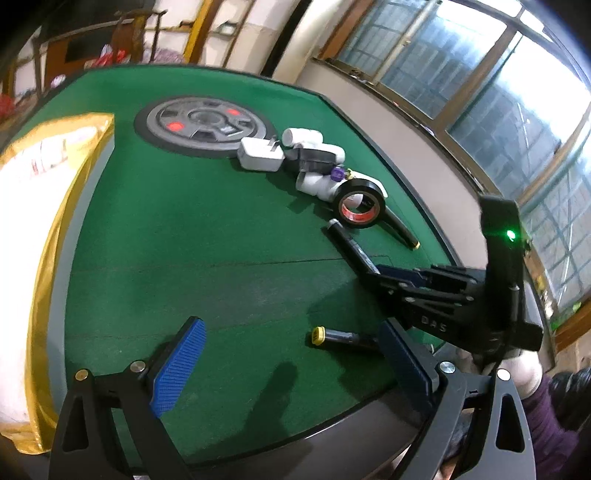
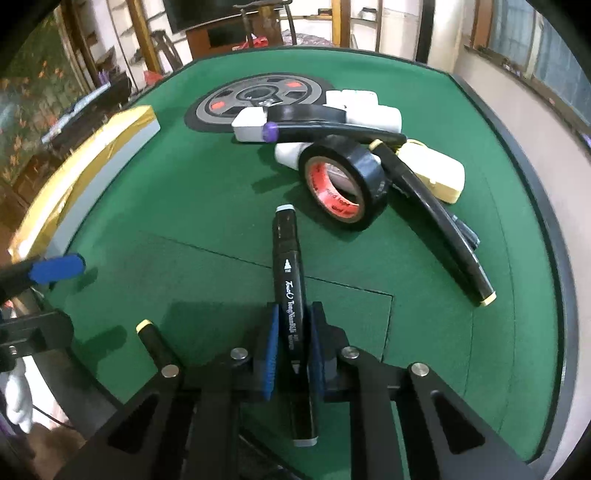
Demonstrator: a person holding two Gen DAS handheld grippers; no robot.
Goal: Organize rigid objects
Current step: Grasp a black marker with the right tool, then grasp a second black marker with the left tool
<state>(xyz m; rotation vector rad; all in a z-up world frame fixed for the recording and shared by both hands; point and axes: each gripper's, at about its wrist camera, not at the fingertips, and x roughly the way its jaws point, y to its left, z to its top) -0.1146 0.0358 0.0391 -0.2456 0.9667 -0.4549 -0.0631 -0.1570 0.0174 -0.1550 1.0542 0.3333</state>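
On the green felt table point(image 2: 184, 206), past the heap round the tape roll point(image 2: 345, 184), we judge a sorting carry underway: right gripper point(image 2: 291, 354) clenched on grey-capped marker point(image 2: 290, 280), left gripper point(image 1: 291, 354) spread empty near yellow-capped marker point(image 1: 338, 336); next, a resting place.

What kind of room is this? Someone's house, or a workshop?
Most likely a lived-in home, not a lab. A green felt table holds small household items: a roll of black tape and a white plug adapter. Behind it stand wooden furniture and big old wood-framed windows.
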